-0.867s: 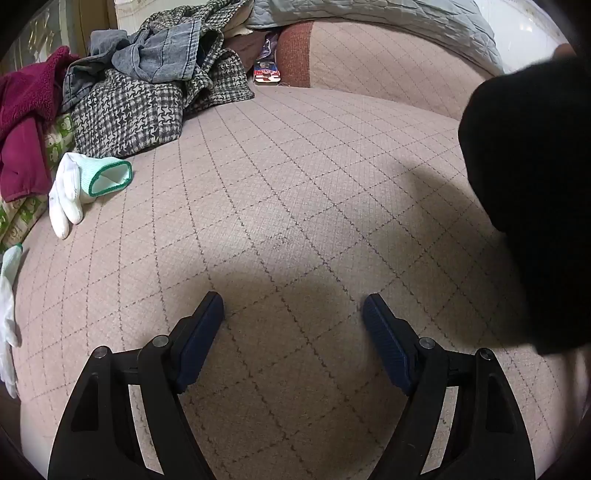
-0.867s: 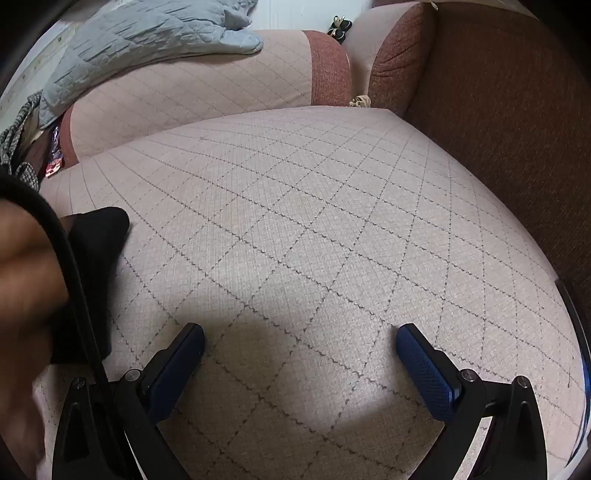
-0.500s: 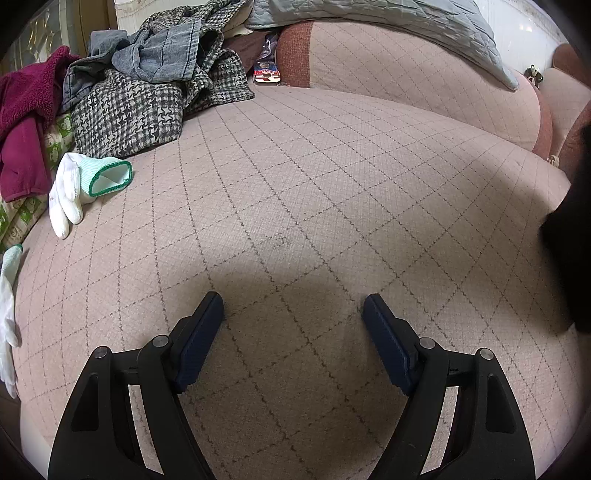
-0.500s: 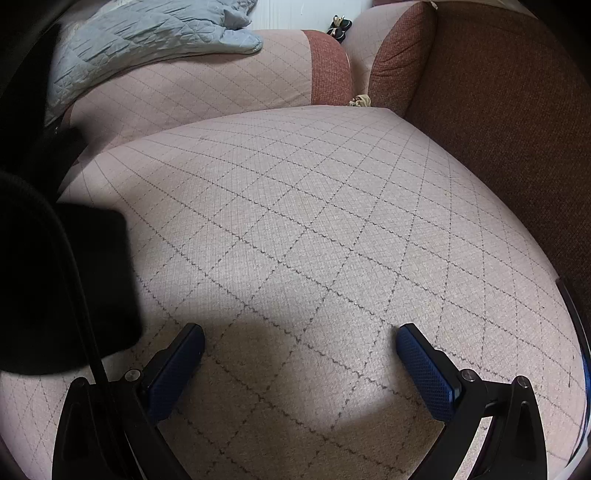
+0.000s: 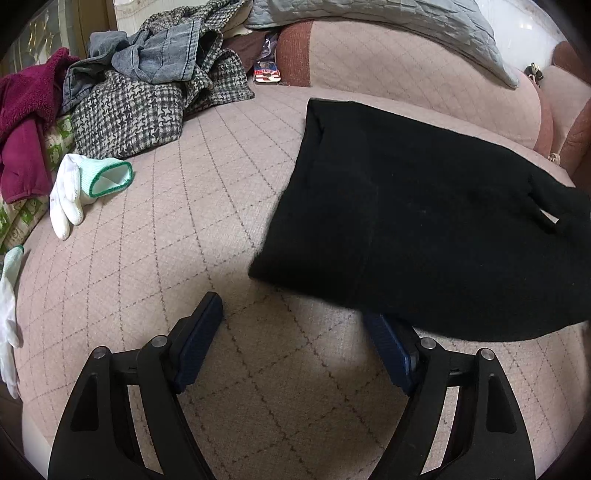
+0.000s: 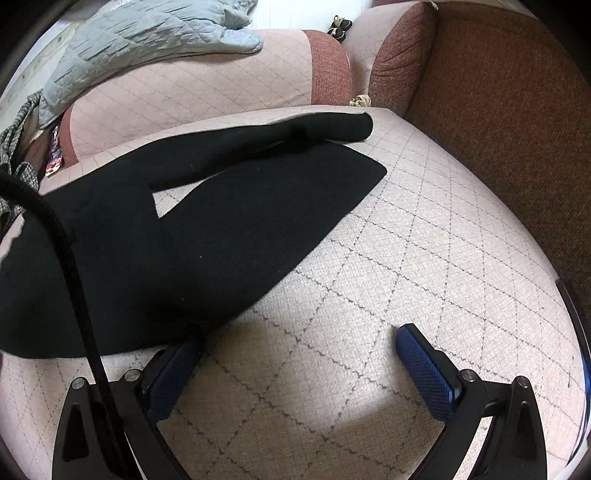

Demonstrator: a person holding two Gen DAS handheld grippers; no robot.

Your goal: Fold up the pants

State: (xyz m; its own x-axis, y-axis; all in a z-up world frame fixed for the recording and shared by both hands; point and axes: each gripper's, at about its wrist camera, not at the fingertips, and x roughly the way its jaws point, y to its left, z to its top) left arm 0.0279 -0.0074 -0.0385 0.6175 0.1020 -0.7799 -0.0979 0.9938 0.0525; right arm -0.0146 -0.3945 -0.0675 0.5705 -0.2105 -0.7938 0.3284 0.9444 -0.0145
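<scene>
Black pants [image 5: 424, 221] lie spread flat on the pink quilted sofa seat [image 5: 184, 240], waistband toward the left and legs running right. In the right wrist view the pants [image 6: 221, 221] show both legs, slightly split, ending near the brown armrest. My left gripper [image 5: 291, 314] is open and empty, just before the pants' near edge; the cloth edge overlaps its right fingertip. My right gripper [image 6: 299, 336] is open and empty beside the near leg, its left fingertip at the cloth edge.
A heap of clothes [image 5: 147, 85] sits at the back left, with a maroon garment [image 5: 22, 122] and white gloves [image 5: 77, 188]. A grey quilt [image 5: 406, 26] lies on the backrest. The brown armrest [image 6: 498, 129] bounds the right. A black cable [image 6: 74, 277] crosses the right wrist view.
The black pants, earlier only a dark shape at the frame edges, now lie spread across the seat in front of both grippers. The grippers have not moved.
</scene>
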